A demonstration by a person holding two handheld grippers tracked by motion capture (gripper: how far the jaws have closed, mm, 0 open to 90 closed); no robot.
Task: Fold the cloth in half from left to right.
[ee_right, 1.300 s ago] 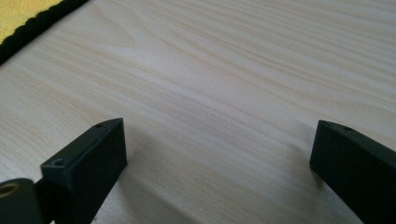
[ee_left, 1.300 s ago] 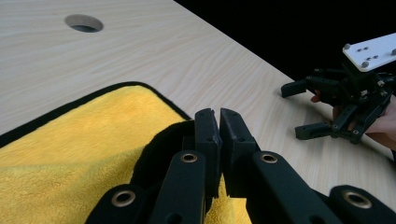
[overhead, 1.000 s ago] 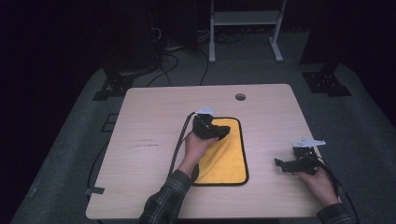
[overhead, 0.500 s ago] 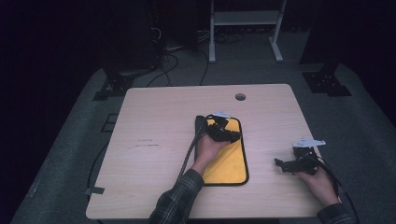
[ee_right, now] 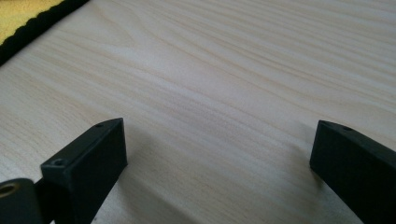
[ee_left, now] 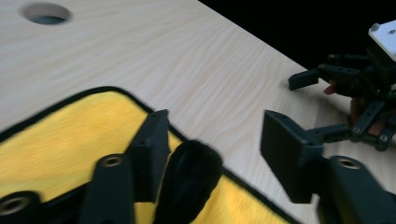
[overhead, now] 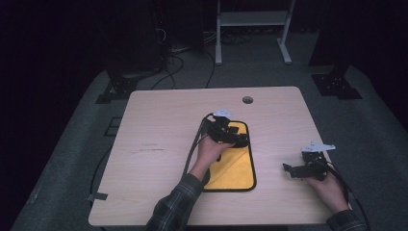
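Looking at the left claw [overhead: 238, 139] first: its jaws have just been opening and now stand well apart. In the left gripper view there's nothing pinched between them. The black-trimmed edge of the yellow cloth [ee_left: 60, 140] just runs underneath, flat on the wood. A blurry dark rounded bit sits by one jaw, and it's hard to tell what that is. From the high view this claw hovers over the cloth's far right corner, with the person's hand behind it resting across the fabric.

The cloth [overhead: 235, 168] itself lies around the middle of the bench [overhead: 163, 134], a bit toward the near edge, its long sides running from far to near. It looks tidy and squared up. There's a faint diagonal shade across the yellow, but whether that's a folded layer or just shadow can't be told.

The right claw [overhead: 291, 169] is parked well apart from the cloth, close to the right edge and down toward the near right corner. Its jaws are spread wide over bare wood, holding nothing, and only a sliver of cloth [ee_right: 23, 9] shows in the corner of its own view.

Best guess on progress: the cloth is set down and released, so the placing part looks done. What's left is probably pulling the left hand clear, plus maybe another fold or a bit of smoothing, though nothing here settles that.
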